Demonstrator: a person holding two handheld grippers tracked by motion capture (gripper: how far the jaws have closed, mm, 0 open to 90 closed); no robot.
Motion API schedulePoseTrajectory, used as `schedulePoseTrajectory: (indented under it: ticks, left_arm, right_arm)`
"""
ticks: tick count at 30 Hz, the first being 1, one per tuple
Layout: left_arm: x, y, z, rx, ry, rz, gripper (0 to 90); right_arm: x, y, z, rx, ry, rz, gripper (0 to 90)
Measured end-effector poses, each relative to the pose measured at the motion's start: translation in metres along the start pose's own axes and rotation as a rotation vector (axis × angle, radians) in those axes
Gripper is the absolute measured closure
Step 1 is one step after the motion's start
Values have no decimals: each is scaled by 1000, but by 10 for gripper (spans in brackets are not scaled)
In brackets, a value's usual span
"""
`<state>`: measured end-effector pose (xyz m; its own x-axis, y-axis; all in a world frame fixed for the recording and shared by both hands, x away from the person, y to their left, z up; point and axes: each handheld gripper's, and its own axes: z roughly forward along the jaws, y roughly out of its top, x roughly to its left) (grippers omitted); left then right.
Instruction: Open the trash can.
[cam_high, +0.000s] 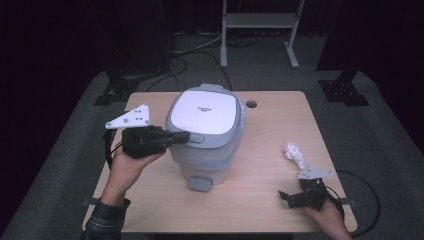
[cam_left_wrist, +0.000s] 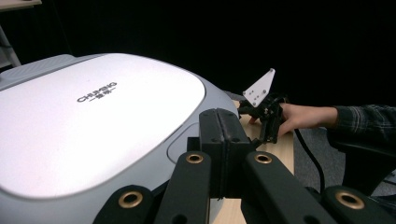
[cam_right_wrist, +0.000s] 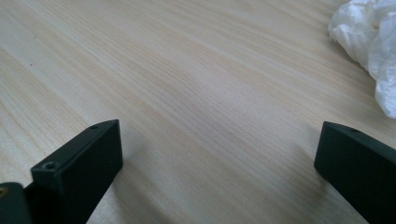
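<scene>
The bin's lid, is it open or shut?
Shut. The white lid lies flat on the bin, no gap showing. The left gripper, shut, is at its front button.

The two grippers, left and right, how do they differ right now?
The left gripper has its jaws shut, tips at the bin lid; the right gripper has jaws wide open with nothing between them. The left is raised beside the bin; the right sits low over the table, near the crumpled tissue. Both are black and hand-held.
</scene>
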<state>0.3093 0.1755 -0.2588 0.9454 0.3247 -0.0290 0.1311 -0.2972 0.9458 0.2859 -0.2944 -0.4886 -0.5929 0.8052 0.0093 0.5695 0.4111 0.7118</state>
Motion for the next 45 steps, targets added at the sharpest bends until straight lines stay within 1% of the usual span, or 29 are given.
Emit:
schedulePoseTrajectory:
  ticks: [2, 4, 9, 16, 19, 24, 28, 30, 34, 35, 39, 45]
  left_arm:
    - [1, 1, 5, 3, -4, 3, 900]
    - [2, 1, 8, 12, 1, 4, 900]
    - [5, 1, 16, 12, -1, -3, 900]
    - [7, 0, 22, 28, 10, -7, 900]
    - [9, -1, 24, 37, 16, -7, 900]
    - [9, -1, 24, 35, 14, -12, 900]
    - [11, -4, 24, 19, -1, -22, 900]
    - [13, -6, 24, 10, -12, -34, 900]
    - [12, -5, 25, 17, -15, -35, 900]
    - [11, -4, 25, 25, -7, -29, 900]
    - [10, -4, 25, 36, -4, -29, 900]
    - [11, -5, 26, 30, -8, -40, 900]
  right_arm:
    - [0, 0, 0, 0, 0, 0, 0]
    - [0, 0, 0, 0, 0, 0, 0]
    - [0, 0, 0, 0, 0, 1, 0]
    - [0, 0, 0, 0, 0, 1, 0]
    - [0, 0, 0, 0, 0, 0, 0]
    - [0, 0, 0, 0, 0, 0, 0]
    - [0, 0, 0, 0, 0, 0, 0]
    - [0, 0, 0, 0, 0, 0, 0]
    - [0, 0, 0, 0, 0, 0, 0]
    - [0, 0, 0, 0, 0, 0, 0]
    - [0, 0, 0, 0, 0, 0, 0]
    - [0, 0, 0, 0, 0, 0, 0]
